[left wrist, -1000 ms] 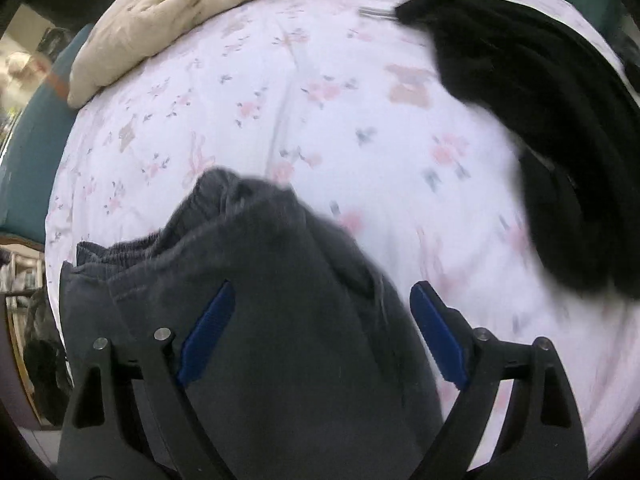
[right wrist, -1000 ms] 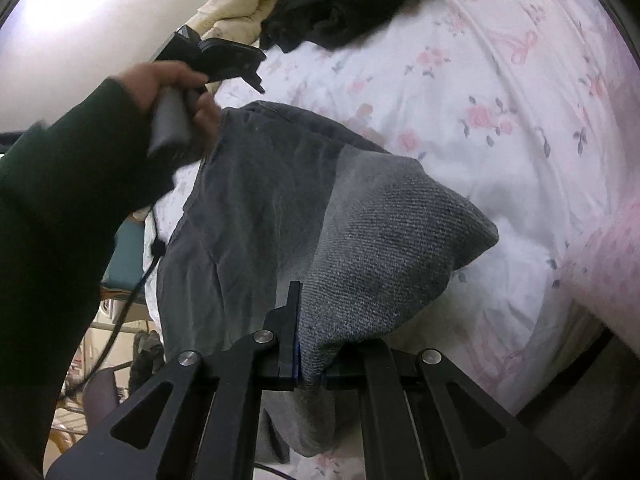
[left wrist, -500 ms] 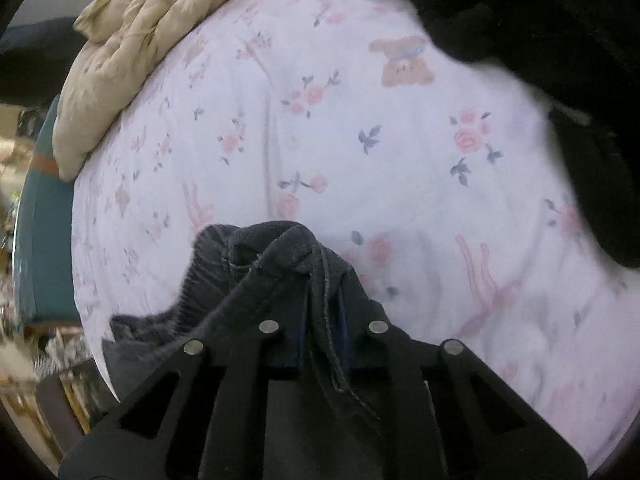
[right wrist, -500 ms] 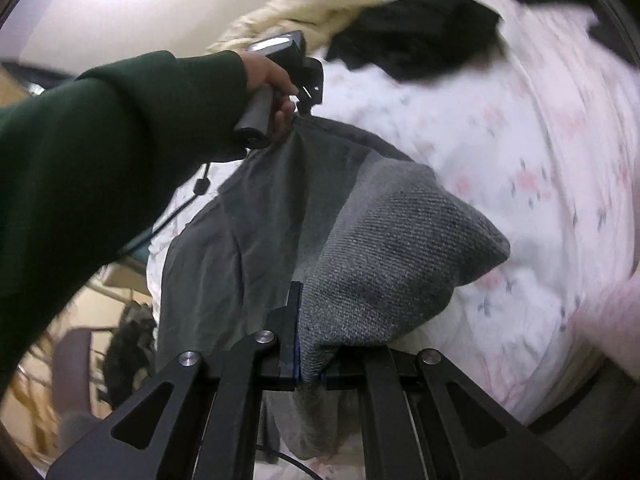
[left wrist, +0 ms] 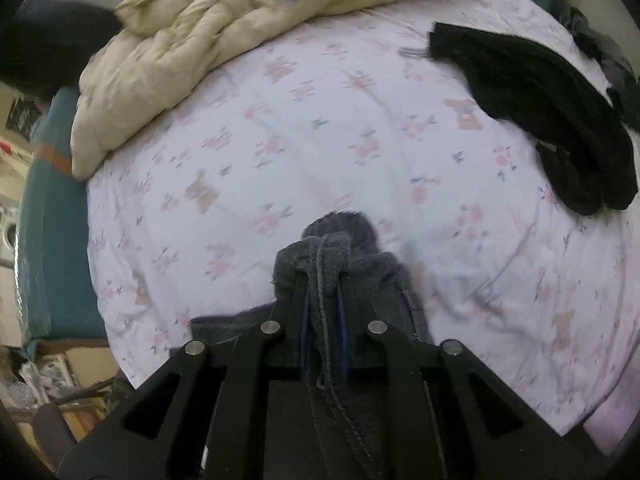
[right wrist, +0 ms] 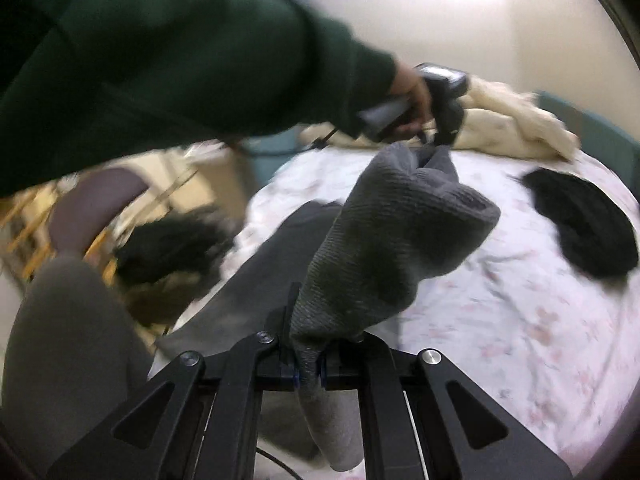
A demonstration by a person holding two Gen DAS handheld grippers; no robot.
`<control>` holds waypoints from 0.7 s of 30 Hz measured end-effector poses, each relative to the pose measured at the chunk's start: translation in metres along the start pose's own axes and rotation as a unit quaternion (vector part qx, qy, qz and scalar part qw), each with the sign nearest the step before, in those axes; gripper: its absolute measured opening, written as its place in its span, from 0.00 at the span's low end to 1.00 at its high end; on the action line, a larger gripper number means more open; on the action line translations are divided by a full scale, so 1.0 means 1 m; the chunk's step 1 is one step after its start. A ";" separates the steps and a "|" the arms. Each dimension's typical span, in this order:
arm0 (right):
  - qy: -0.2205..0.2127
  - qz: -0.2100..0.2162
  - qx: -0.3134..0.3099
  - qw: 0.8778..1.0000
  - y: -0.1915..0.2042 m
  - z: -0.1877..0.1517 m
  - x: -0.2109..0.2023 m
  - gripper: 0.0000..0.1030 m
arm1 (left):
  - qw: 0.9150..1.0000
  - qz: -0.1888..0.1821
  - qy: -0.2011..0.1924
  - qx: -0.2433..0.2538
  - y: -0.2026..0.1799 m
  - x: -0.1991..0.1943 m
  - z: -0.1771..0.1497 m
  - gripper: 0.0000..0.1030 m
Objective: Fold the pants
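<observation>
The grey pants (right wrist: 404, 240) hang stretched between my two grippers above the bed. My left gripper (left wrist: 323, 280) is shut on a bunched edge of the pants (left wrist: 340, 240), cloth spilling out past its tips. In the right wrist view that same left gripper (right wrist: 442, 142) pinches the far end of the pants, held by a hand in a dark green sleeve (right wrist: 180, 60). My right gripper (right wrist: 308, 356) is shut on the near end, and grey fabric drapes down below it to the bed edge.
The bed has a white sheet (left wrist: 320, 140) with pink flowers. A cream quilt (left wrist: 224, 32) is heaped at its far side. Black clothing (left wrist: 540, 108) lies on the right of the sheet. A teal bed frame (left wrist: 48, 220) and floor clutter (right wrist: 168, 256) lie to the left.
My left gripper went from wide open over the pants to shut on their edge, then lifted it. Both grippers rose with the pants; the right one rolled, swinging its view.
</observation>
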State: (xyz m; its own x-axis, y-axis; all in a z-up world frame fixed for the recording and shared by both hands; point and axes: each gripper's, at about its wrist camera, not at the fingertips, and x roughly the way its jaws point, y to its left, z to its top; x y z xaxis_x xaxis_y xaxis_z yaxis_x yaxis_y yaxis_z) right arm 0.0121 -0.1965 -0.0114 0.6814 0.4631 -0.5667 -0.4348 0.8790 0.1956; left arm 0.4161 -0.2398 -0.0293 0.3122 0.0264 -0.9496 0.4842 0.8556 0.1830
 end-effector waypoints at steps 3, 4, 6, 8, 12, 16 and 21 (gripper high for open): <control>0.027 0.015 -0.067 0.997 0.033 0.001 0.019 0.05 | 0.999 -0.017 -0.010 -0.040 0.051 0.000 -0.032 0.09; 0.038 0.022 -0.092 0.995 0.044 -0.001 0.025 0.05 | 0.998 -0.022 -0.013 -0.053 0.063 0.000 -0.041 0.09; 0.058 0.037 -0.147 0.987 0.067 -0.008 0.035 0.05 | 0.996 -0.033 -0.019 -0.080 0.092 0.002 -0.064 0.09; 0.075 0.047 -0.196 0.977 0.082 -0.014 0.047 0.05 | 0.992 -0.051 -0.035 -0.108 0.123 0.004 -0.087 0.09; 0.126 0.080 -0.271 0.951 0.118 -0.025 0.077 0.05 | 0.981 -0.063 -0.107 -0.146 0.174 0.005 -0.132 0.09; 0.170 0.099 -0.310 0.930 0.147 -0.040 0.109 0.05 | 0.966 -0.075 -0.133 -0.210 0.213 0.037 -0.174 0.09; 0.233 0.118 -0.301 0.917 0.154 -0.062 0.145 0.05 | 0.963 -0.075 -0.095 -0.240 0.226 0.087 -0.204 0.10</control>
State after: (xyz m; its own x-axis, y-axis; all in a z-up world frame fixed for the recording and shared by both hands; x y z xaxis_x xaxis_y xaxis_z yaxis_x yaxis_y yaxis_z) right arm 0.0075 -0.0010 -0.1133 0.2617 0.4106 -0.8735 -0.8799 0.4734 -0.0411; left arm 0.3855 0.0613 -0.1229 0.4345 -0.1717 -0.8842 0.1160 0.9842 -0.1341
